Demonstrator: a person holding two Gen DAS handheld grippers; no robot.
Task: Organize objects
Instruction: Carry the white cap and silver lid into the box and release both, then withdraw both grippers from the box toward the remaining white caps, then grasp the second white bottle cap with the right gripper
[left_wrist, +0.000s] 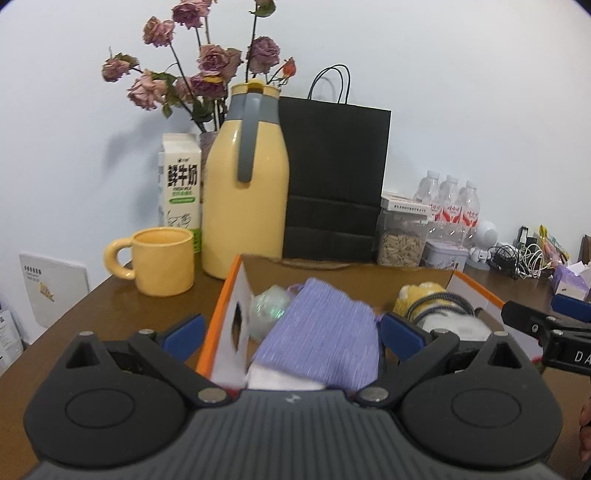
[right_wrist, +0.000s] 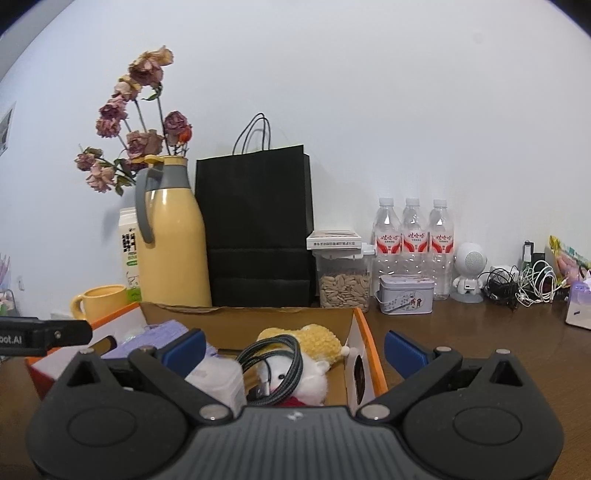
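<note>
An open cardboard box with orange rim (left_wrist: 221, 295) (right_wrist: 365, 336) stands on the brown table. It holds a purple cloth pouch (left_wrist: 325, 339) (right_wrist: 162, 332), a clear bag (left_wrist: 267, 306), a yellow and white plush toy (right_wrist: 314, 343) (left_wrist: 417, 295), a coiled dark cable (right_wrist: 280, 365) (left_wrist: 443, 299) and a white packet (right_wrist: 218, 376). My left gripper (left_wrist: 291, 332) is open over the box's left half, above the pouch. My right gripper (right_wrist: 293, 350) is open over the box's right half, above the plush and cable. Neither holds anything.
Behind the box stand a yellow mug (left_wrist: 162, 258), milk carton (left_wrist: 181, 177), yellow thermos (left_wrist: 243, 177), dried roses (left_wrist: 199, 70), black paper bag (right_wrist: 255, 229), seed jar (right_wrist: 343, 284), tin (right_wrist: 404, 293), three water bottles (right_wrist: 412, 236), a white speaker figure (right_wrist: 469, 269), tangled cables (right_wrist: 524, 284).
</note>
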